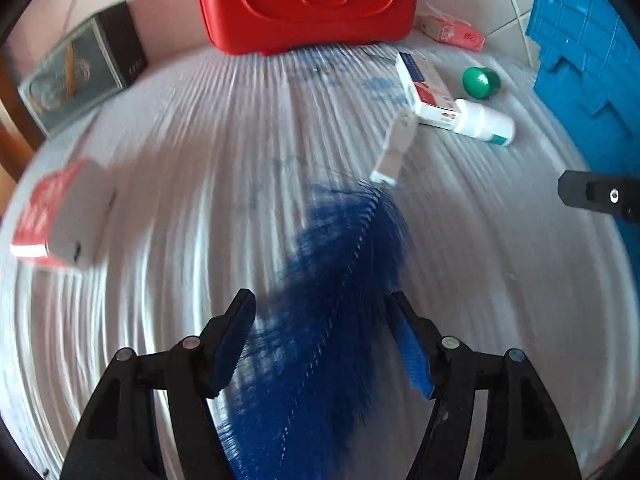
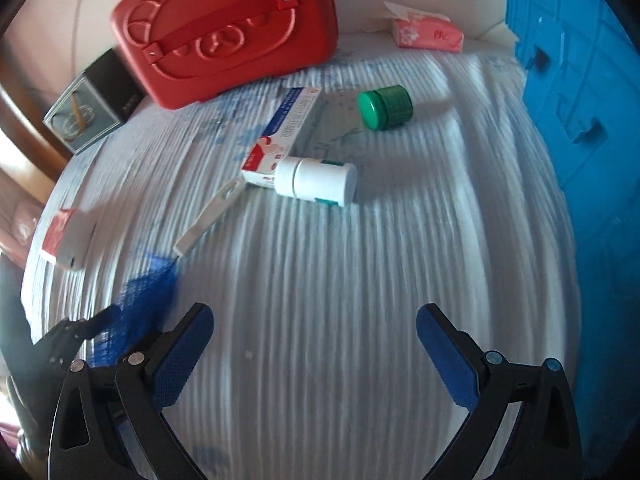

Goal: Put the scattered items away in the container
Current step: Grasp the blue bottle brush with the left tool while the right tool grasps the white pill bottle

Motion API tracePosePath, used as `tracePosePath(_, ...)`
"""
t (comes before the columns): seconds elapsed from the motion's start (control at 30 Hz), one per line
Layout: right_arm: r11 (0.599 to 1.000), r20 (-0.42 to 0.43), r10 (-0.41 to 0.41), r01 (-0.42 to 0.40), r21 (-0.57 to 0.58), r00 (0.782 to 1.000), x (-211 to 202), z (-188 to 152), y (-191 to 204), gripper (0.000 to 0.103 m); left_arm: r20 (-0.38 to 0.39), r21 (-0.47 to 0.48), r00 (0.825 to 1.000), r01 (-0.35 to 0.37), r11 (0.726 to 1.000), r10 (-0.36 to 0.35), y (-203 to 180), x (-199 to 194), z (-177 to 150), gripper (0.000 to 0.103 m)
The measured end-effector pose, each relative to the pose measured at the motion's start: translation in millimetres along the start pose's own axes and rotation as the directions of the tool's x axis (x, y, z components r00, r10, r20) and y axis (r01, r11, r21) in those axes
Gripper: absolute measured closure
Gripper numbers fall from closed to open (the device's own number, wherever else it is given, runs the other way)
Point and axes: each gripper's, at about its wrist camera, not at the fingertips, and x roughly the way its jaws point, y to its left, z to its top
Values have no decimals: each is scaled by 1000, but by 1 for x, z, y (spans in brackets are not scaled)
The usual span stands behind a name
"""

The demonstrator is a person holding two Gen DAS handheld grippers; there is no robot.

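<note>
Below, the brush (image 1: 320,320) lies between the spread left gripper (image 1: 322,312) fingers, ungrasped; right gripper (image 2: 314,328), tilted down, gapes over bare mat (image 2: 340,260).

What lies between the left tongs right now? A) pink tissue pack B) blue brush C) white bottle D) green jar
B: in the left wrist view the blue brush runs up between the open left tongs, its white handle pointing away; the pads do not look pressed on it.
</note>
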Motion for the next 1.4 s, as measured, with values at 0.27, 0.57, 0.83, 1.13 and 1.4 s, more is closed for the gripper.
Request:
tracePosePath(0.27,999,6,-15,15,44,1000,50,38,-1,0,23,-120,999,-26,992,29,16,35,61,33)
tracePosePath(0.57,996,113,-89,87,28,990,71,56,12,0,17,-145,999,-48,988,51,11,46,74,22)
tracePosePath(0.83,990,127,-134,139,-31,983,70,49,24,0,-35,-119,999,-33,992,29,12,42,67,18)
tracePosePath(1.13,994,182,-105,111,-20,978,59,45,25,37,-8,-132,999,-44,990,43,12,40,63,27)
tracePosePath(1.4,986,147,-59,81,-147,987,49,22,45,38,-14,-161,1000,23,987,-26,19,27,59,79)
